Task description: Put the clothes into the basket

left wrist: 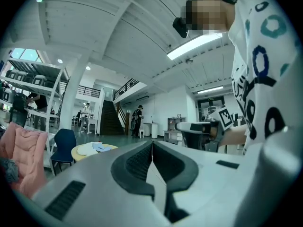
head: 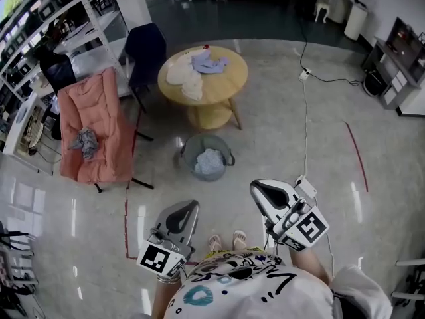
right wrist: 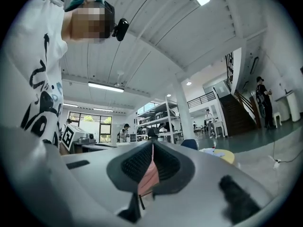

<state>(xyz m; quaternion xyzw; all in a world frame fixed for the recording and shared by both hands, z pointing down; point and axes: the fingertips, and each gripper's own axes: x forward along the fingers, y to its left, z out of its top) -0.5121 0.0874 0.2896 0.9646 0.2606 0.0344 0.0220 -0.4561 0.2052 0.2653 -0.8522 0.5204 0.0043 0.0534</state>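
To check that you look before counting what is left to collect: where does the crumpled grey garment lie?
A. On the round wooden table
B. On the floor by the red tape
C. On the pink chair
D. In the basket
C: the head view shows the grey garment on the seat of the pink chair, well apart from the basket and the round table.

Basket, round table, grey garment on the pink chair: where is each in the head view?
basket (head: 187, 150), head view, left rim
round table (head: 231, 80), head view, bare top, right side
grey garment (head: 85, 142), head view, its middle
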